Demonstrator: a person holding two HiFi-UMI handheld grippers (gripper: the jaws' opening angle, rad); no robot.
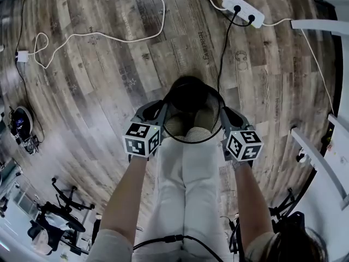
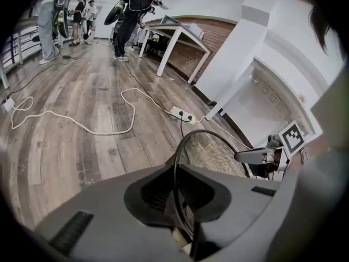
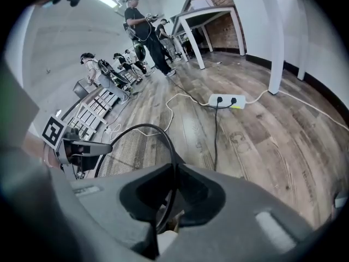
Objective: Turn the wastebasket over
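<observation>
My left gripper (image 1: 158,111) and right gripper (image 1: 226,118) are each clamped shut on opposite sides of the rim of the wastebasket (image 1: 188,94), which is just ahead of the person's legs (image 1: 185,190), above the wood floor (image 1: 98,64). I judge it a light, stiff wire-mesh bin (the thin rim may pivot or slip between the pads), and the rim seems the sensible hold for tipping. Its base is hidden, and I cannot tell whether it touches the floor.
</observation>
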